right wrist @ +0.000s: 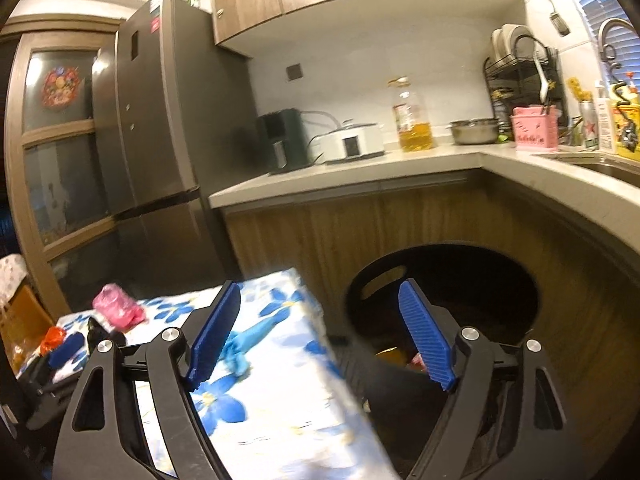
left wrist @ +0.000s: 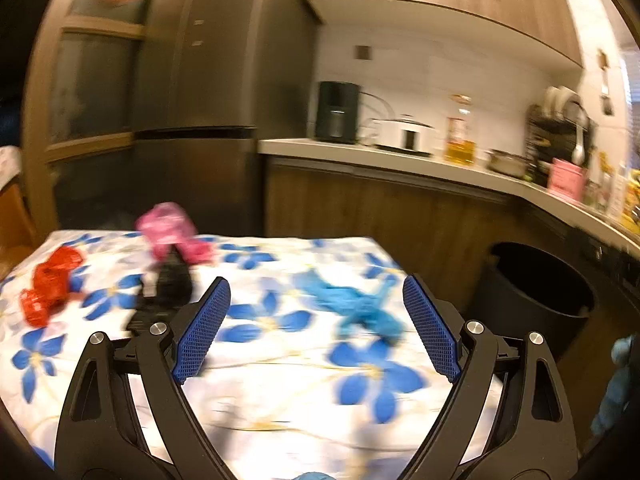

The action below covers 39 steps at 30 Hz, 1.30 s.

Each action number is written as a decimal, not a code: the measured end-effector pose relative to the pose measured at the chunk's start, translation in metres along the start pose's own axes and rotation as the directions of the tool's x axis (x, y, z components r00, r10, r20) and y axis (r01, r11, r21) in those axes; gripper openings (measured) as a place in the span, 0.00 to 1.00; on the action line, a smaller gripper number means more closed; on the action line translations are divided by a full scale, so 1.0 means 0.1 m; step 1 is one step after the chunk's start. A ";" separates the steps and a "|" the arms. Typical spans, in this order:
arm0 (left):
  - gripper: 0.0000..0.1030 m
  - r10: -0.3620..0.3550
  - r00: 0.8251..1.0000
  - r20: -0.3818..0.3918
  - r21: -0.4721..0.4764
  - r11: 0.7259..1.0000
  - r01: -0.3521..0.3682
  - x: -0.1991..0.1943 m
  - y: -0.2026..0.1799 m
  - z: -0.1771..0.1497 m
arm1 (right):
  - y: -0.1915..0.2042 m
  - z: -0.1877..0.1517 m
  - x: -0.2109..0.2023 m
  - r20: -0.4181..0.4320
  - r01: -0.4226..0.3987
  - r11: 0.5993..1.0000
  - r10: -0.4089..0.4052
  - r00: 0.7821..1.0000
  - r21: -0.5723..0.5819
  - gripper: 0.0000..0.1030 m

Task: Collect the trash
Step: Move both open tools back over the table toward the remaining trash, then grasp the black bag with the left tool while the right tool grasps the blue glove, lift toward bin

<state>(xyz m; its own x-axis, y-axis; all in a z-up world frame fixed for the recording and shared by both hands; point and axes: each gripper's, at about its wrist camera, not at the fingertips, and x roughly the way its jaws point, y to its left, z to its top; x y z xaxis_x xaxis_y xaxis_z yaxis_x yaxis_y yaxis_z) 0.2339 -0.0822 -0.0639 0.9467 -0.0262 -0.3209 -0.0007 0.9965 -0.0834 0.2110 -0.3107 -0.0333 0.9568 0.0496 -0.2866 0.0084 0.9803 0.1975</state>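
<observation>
A table with a blue-flowered cloth holds crumpled trash: a blue piece, a pink piece and a red piece. A black object lies between the pink and red pieces. My left gripper is open and empty, above the cloth just short of the blue piece. My right gripper is open and empty, held over the table's right edge beside the black bin. The bin holds some trash. The blue piece and pink piece also show in the right wrist view.
The black bin stands on the floor right of the table, against wooden cabinets. The counter carries appliances, an oil bottle and a pot. A fridge stands behind the table.
</observation>
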 end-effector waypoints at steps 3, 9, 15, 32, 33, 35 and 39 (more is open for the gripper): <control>0.84 0.063 0.998 0.005 -0.028 0.998 -0.063 0.01 0.32 0.00 | 0.24 -0.12 0.12 -0.034 -0.024 0.999 0.023 0.999 -0.026 0.77; 0.84 0.152 0.988 0.013 -0.053 0.987 -0.152 0.16 0.78 0.10 | 0.64 -0.28 0.34 -0.072 -0.052 0.996 0.048 0.996 -0.065 0.77; 0.68 0.143 0.988 -0.053 -0.085 0.985 -0.148 0.47 1.00 0.16 | 0.84 -0.32 0.52 -0.089 -0.065 0.995 0.059 0.994 -0.070 0.77; 0.01 0.014 0.993 -0.117 -0.227 0.973 -0.041 0.40 1.31 -0.06 | 0.99 -0.61 1.36 -0.261 -0.004 0.998 -0.011 0.965 -0.056 0.71; 0.01 0.010 0.994 -0.106 -0.226 0.974 -0.034 0.36 1.30 -0.05 | 0.96 -0.63 1.42 -0.285 0.001 0.999 -0.013 0.958 -0.043 0.69; 0.01 0.001 0.997 -0.083 -0.224 0.974 -0.020 0.26 1.29 -0.01 | 0.94 -0.69 1.52 -0.333 0.003 1.000 -0.013 0.943 -0.031 0.61; 0.01 -0.005 0.998 -0.057 -0.221 0.975 -0.008 0.16 1.30 0.03 | 0.91 -0.78 1.66 -0.402 -0.009 1.000 0.002 0.916 -0.015 0.45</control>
<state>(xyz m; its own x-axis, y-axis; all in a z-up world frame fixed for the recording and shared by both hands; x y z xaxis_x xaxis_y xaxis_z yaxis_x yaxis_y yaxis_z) 0.2497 0.0469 -0.0768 0.9268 -0.0356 -0.3740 -0.0791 0.9546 -0.2870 0.3483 -0.1988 -0.1358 0.7591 0.1248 -0.6389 -0.0051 0.9826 0.1858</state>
